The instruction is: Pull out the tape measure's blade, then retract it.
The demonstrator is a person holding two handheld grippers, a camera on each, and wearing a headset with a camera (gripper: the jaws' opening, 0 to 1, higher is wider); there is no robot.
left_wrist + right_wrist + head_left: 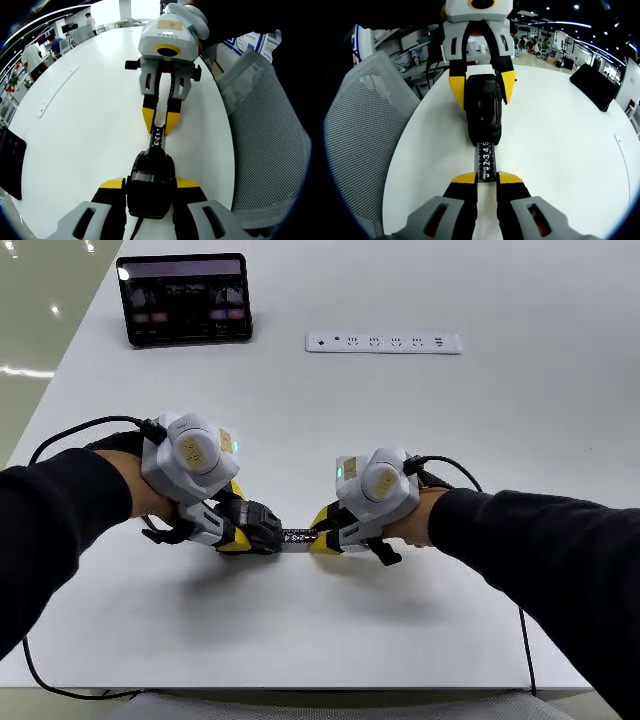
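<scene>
The tape measure (257, 527) sits close to the counter's (300, 640) near edge, about midway along it. Whether its black case rests on the surface or hangs just above it cannot be told.

The left gripper (236, 531) comes in from the left edge side. Its yellow-tipped fingers (113, 183) are closed narrow on the case, one against each flank, and the case fills the gap between them. The right gripper (323, 538) faces it from the right, tip to tip, with the two near each other. Its fingers (465, 178) are almost together and pinch the free end of the blade (486, 158).

A short length of blade is out. It runs straight and level from the case's mouth to the right gripper's fingers. The blade is black with white numerals, and 2, 3, 4 and 5 read along it in the right gripper view.

A dark tablet (184, 298) stands propped toward the far left corner, well apart from the grippers. A white power strip (384, 342) lies flat nearer the far edge, right of the middle. A black cable (60, 436) loops from the left gripper over the counter and off the near edge. A grey mesh chair (265, 130) stands just beyond that near edge.
</scene>
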